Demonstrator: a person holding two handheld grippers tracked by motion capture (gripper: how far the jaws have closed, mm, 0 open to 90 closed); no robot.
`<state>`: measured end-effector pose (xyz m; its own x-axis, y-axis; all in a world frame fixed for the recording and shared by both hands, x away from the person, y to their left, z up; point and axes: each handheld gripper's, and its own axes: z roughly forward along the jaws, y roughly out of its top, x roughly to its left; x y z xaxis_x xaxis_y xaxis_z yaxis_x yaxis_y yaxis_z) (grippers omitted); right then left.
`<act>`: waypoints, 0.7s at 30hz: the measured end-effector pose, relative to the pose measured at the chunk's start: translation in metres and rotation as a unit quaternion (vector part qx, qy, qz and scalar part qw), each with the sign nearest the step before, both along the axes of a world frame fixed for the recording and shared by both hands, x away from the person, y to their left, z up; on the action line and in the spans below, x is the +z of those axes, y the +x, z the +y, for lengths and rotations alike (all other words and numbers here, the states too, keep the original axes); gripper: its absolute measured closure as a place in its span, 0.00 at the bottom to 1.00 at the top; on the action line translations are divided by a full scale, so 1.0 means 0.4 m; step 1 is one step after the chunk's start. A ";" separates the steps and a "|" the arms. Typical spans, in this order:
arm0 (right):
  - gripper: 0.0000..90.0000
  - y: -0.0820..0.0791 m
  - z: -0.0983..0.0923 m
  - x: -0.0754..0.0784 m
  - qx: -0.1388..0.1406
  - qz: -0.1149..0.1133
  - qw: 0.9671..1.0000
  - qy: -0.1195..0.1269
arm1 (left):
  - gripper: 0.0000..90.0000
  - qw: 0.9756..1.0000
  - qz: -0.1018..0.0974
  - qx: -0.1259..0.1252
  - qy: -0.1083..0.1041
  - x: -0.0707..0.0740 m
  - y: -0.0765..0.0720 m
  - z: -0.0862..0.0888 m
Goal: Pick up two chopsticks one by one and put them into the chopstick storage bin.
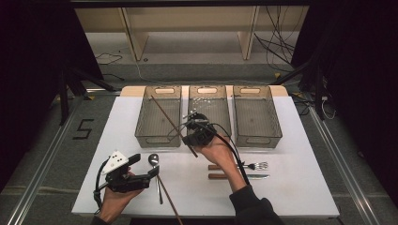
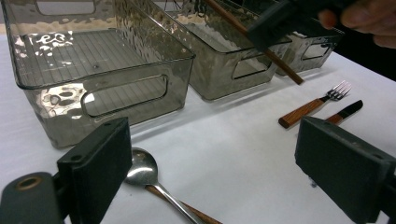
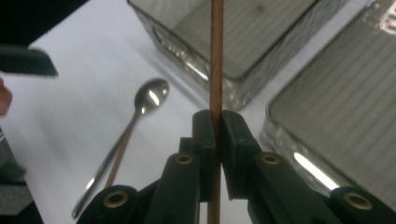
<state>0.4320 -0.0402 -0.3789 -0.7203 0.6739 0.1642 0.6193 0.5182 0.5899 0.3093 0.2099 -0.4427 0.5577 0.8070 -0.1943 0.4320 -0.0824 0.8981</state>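
1. Table [image 1: 291,187], white-topped, carries everything; its near edge runs under the person's forearms at the bottom of the high view.
2. Three smoky clear plastic bins stand in a row at the far side: left bin [image 1: 158,117], middle bin [image 1: 210,110], right bin [image 1: 256,117]. The middle bin's near wall is hidden behind the right gripper.
3. The left gripper [image 1: 141,165] rests low near the table's front left, jaws spread wide with nothing between them.
4. The right gripper [image 1: 192,136], just before the middle bin, has its jaws closed tight on a wooden chopstick [image 1: 164,112], which slants up over the left bin.
5. A fork [image 1: 251,166] and a knife [image 1: 244,176], both wooden-handled, lie side by side; the right hand covers part of the handles.
6. A metal spoon [image 1: 154,161] lies by the left gripper, crossing a second chopstick [image 1: 170,201], cut off at the front edge.
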 end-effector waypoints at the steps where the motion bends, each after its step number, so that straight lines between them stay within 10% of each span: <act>1: 0.94 0.008 0.008 0.002 -0.002 -0.002 1.000 0.001 | 0.12 1.000 0.000 0.000 0.000 0.000 0.000 0.000; 21: 0.94 0.132 0.105 0.017 -0.042 -0.001 0.998 0.054 | 0.12 1.000 -0.001 0.001 -0.009 0.003 0.000 0.005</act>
<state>0.4847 0.0018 -0.3722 -0.6620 0.7113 0.2365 0.6565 0.3979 0.6409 0.3092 0.2119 -0.4416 0.5570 0.8040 -0.2079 0.4300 -0.0650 0.9005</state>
